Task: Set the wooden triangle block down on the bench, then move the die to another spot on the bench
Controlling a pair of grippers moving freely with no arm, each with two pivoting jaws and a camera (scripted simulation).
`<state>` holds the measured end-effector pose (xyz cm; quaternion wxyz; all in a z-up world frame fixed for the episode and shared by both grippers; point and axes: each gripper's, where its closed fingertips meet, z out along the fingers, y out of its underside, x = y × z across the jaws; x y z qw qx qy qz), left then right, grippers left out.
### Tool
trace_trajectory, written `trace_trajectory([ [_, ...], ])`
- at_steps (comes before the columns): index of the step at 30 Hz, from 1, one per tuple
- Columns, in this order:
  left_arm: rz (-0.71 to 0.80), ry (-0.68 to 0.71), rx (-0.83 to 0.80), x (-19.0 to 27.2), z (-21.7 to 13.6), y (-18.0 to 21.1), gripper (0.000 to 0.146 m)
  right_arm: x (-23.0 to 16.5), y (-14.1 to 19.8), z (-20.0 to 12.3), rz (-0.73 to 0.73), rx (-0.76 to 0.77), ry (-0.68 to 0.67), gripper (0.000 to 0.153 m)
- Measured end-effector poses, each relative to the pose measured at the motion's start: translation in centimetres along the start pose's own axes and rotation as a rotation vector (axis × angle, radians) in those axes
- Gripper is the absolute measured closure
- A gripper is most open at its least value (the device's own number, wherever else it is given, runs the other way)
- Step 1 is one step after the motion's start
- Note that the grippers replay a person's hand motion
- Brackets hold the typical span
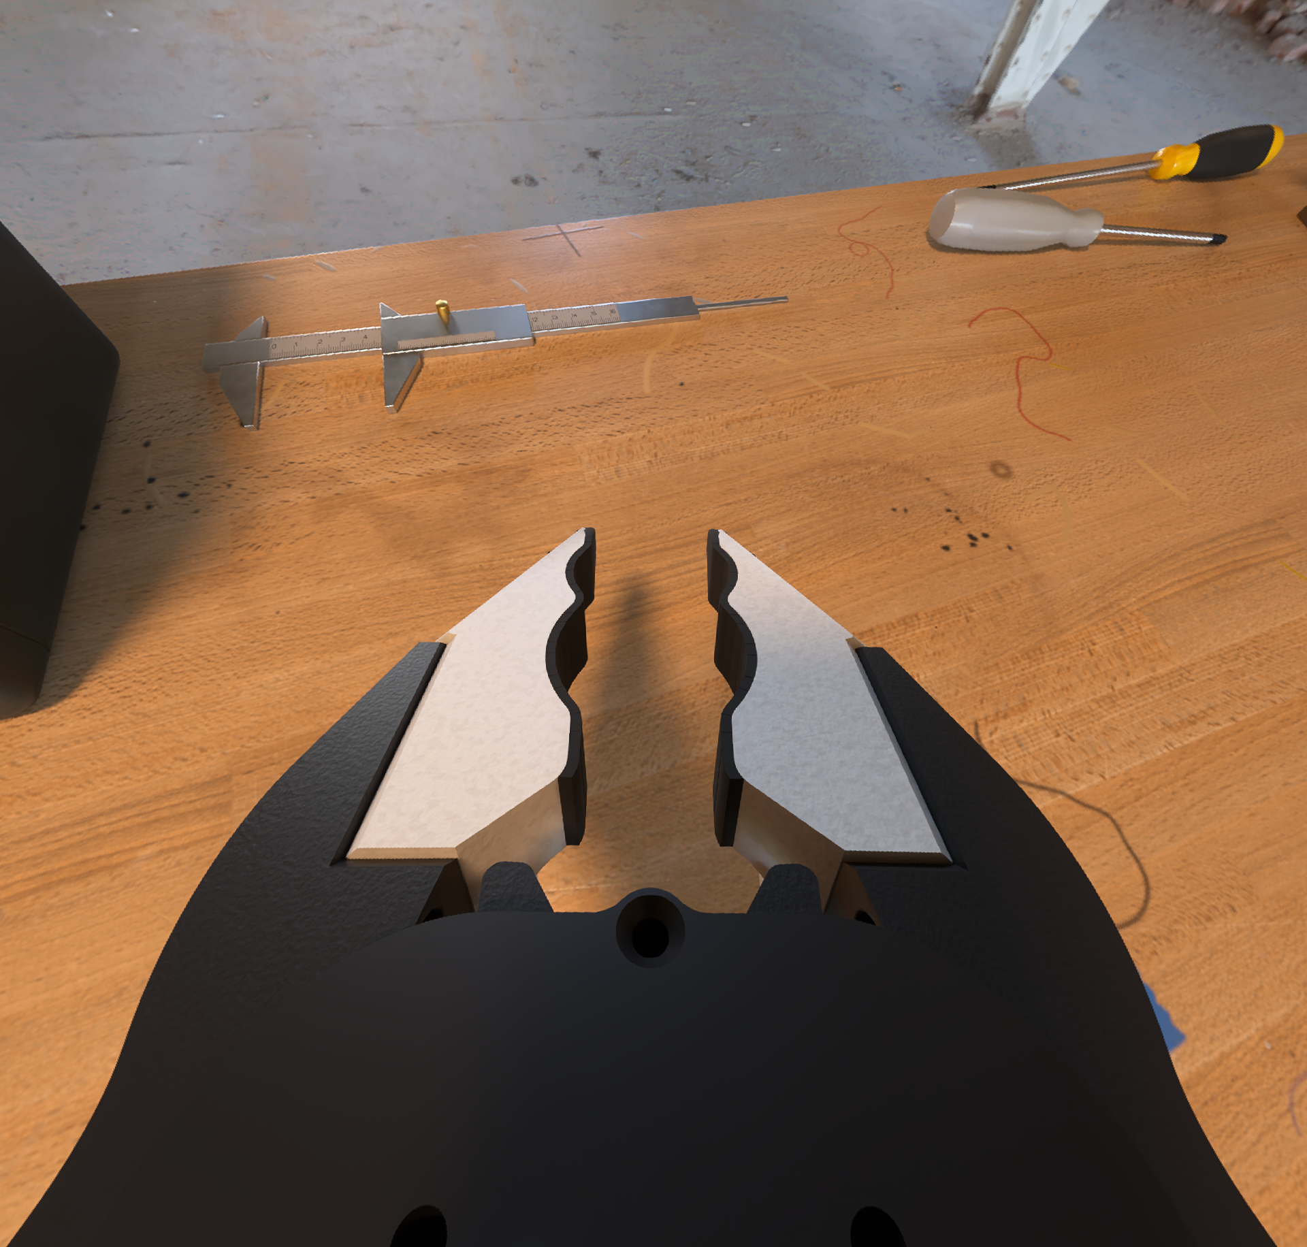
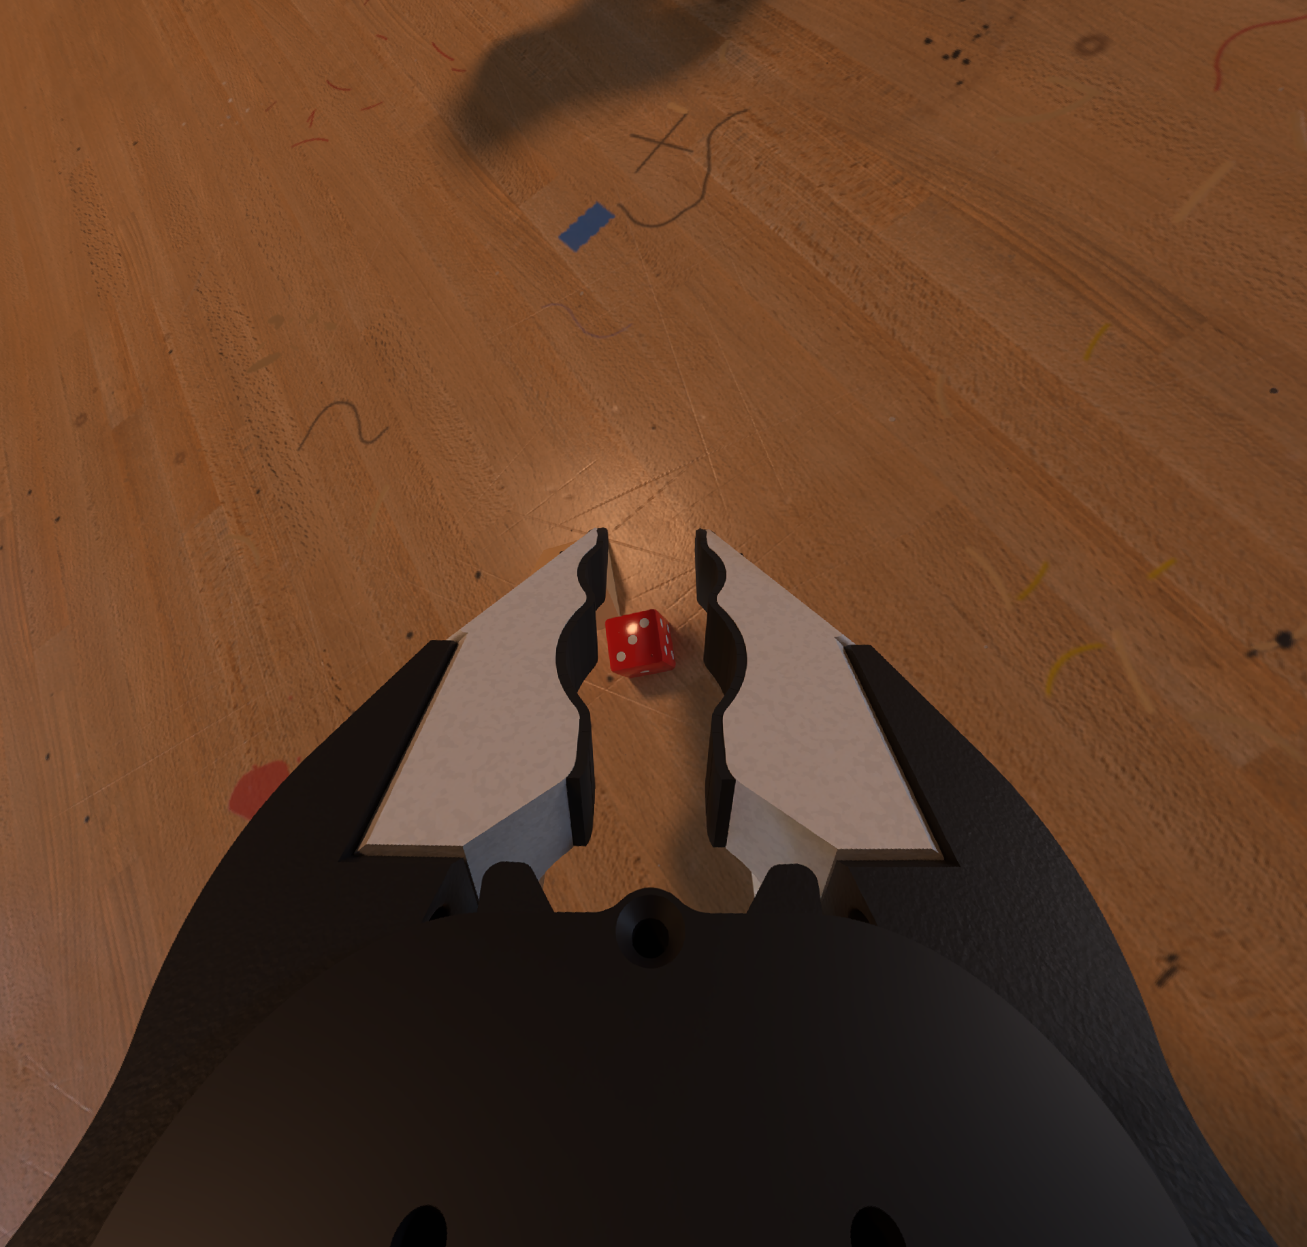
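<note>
A small red die (image 2: pixel 639 642) with white pips lies on the wooden bench (image 2: pixel 849 364) in the right wrist view. My right gripper (image 2: pixel 651 534) is open above it. The die shows in the gap between the two fingers, nearer the left one, with space on both sides. My left gripper (image 1: pixel 651 533) is open and empty above bare bench (image 1: pixel 778 470) in the left wrist view. The wooden triangle block is not in either view.
A steel vernier caliper (image 1: pixel 452 340) lies ahead of the left gripper near the bench's far edge. Two screwdrivers, one pale-handled (image 1: pixel 1018 221) and one black and yellow (image 1: pixel 1216 152), lie at the far right. A dark object (image 1: pixel 42 470) stands at the left. Concrete floor lies beyond.
</note>
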<state>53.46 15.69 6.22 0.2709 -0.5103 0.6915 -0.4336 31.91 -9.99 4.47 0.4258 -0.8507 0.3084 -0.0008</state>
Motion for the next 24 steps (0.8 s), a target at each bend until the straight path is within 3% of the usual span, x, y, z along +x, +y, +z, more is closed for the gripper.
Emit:
trace_trajectory([
  [12,0.001,0.004,-0.005,0.1,0.0,0.1,0.115,-0.6,0.3,0.6,-0.011,-0.027,-0.032,0.127],
  [24,0.006,0.006,-0.004,0.2,-0.1,0.0,0.115,-5.0,-0.6,5.4,-0.261,-0.14,-0.132,0.127],
])
